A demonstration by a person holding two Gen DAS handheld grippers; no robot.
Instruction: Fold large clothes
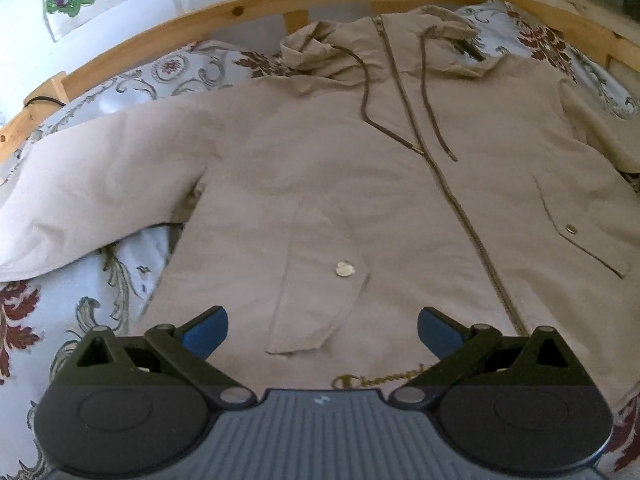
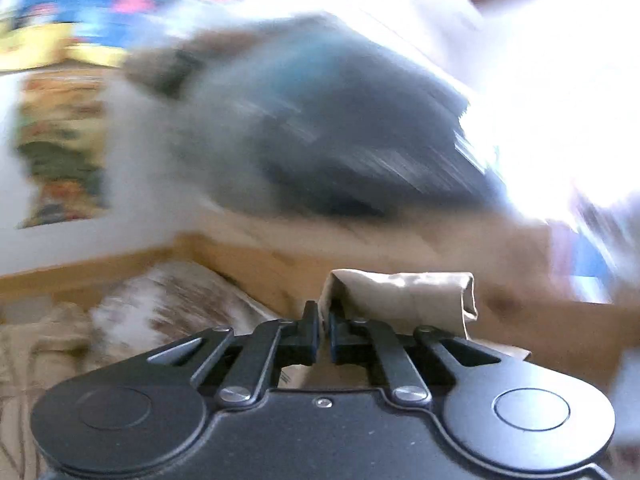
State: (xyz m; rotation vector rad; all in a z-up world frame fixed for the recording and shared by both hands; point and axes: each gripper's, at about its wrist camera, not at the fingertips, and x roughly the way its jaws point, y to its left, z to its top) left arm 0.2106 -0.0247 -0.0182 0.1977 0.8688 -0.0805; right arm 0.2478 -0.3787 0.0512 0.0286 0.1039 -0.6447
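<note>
The beige hooded jacket (image 1: 360, 184) is spread front-up on the floral bedspread (image 1: 100, 280), inside the wooden bed frame (image 1: 248, 4). Its long axis runs from the hem, nearest the left gripper (image 1: 322, 334), away to the hood (image 1: 384, 36) at the far end, and the closed zip (image 1: 452, 188) follows that line slightly to the right of centre. At the far left, one sleeve (image 1: 92, 188) is seen stretched outward over the bedspread. The left gripper is held above the near hem, tilted down towards the cloth; its blue-padded fingers (image 1: 206, 334) are spread wide with nothing between them, and the flap pocket (image 1: 320, 276) with its snap lies just beyond them. The left sleeve is judged to be the nearer part for this hand.

In the right wrist view the background is heavily blurred and little of it can be read. The right gripper (image 2: 324, 330) is pointed nearly level, its jaws pressed together on a fold of beige jacket fabric (image 2: 400, 300), which stands up and drapes to the right of the fingers. Which part of the jacket is pinched cannot be told; a sleeve end or side edge is judged likely, to be carried across the body.
</note>
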